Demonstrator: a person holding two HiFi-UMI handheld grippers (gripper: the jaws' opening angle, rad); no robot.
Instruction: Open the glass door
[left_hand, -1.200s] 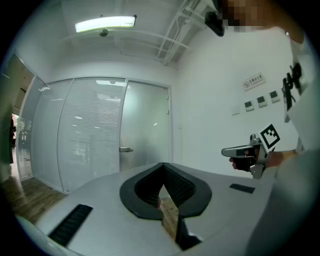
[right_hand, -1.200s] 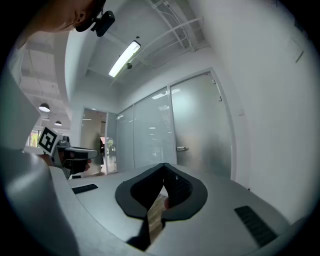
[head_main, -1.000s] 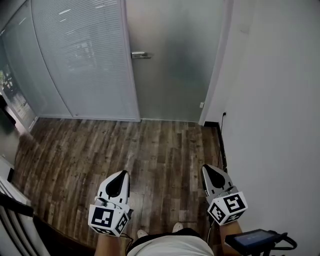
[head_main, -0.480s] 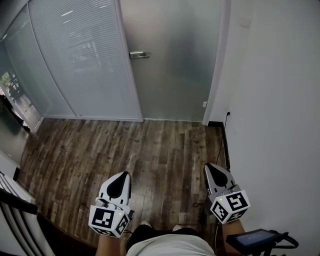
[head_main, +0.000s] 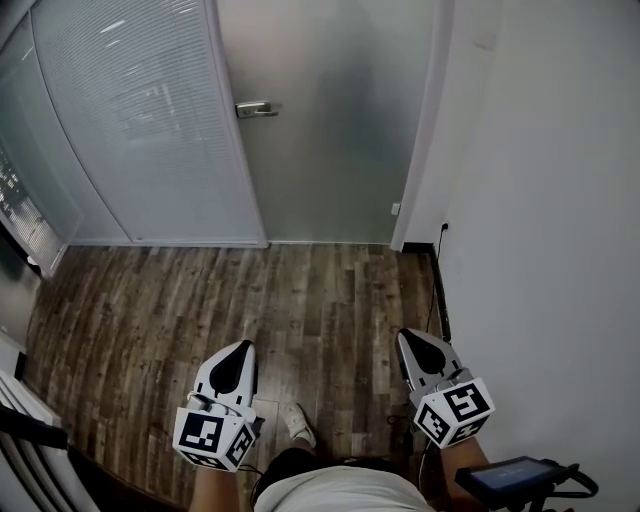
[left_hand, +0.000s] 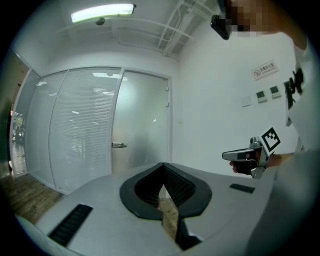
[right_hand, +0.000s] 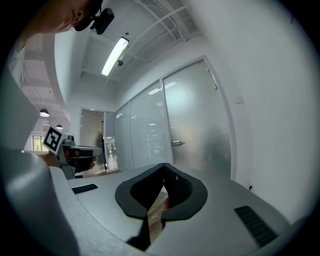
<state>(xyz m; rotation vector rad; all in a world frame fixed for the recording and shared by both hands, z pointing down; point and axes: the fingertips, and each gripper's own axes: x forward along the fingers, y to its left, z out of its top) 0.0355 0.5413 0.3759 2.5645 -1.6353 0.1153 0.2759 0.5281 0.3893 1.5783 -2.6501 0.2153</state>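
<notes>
The person is stepping toward the glass door (head_main: 330, 120), its handle (head_main: 257, 108) drifting toward the upper left. The left gripper (head_main: 239, 351) and right gripper (head_main: 409, 340) are staying pressed together, empty.

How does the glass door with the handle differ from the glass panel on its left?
The glass door is plain frosted glass; the glass panel is covered in fine horizontal lines. The glass door carries a metal lever handle by its left edge; the glass panel has none. Both are pale, translucent and reach down to the wooden floor.
</notes>
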